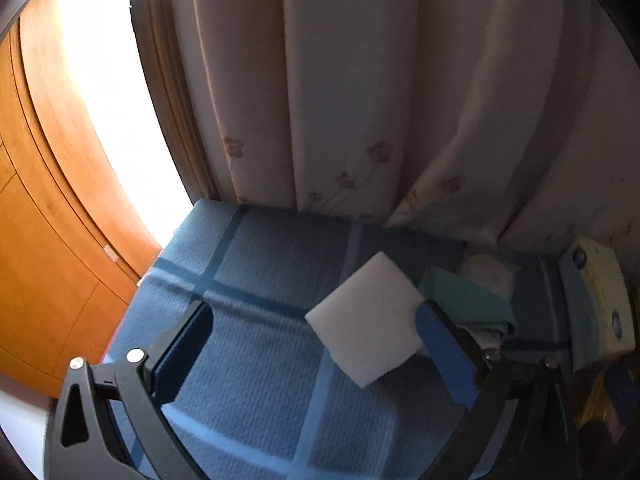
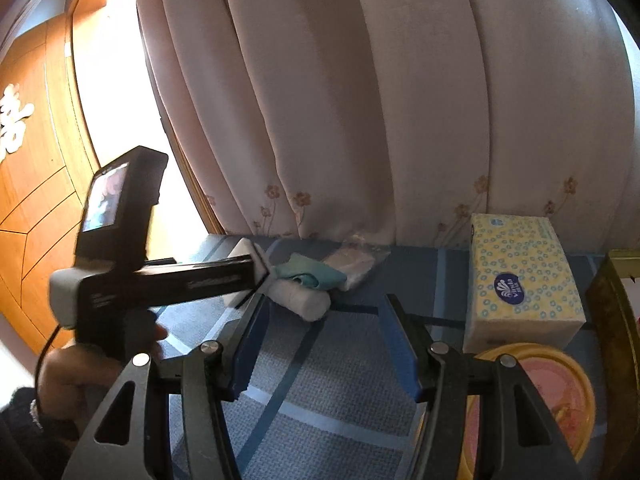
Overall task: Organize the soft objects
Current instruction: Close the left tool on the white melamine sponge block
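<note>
Left gripper fingers spread wide, one apparently touching the white sponge; right gripper gapes, empty.

One white sponge, one teal cloth, one tissue box, one bowl.

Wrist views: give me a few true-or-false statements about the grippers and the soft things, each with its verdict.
1. The right gripper is open and empty. True.
2. The tissue box lies on the teal cloth. False: it stands apart from the cloth, off to the right.
3. The teal cloth lies on a white roll. True.
4. The left gripper is shut on the white block. False: its jaws are wide open, and the block lies on the blanket beside one finger.
</note>
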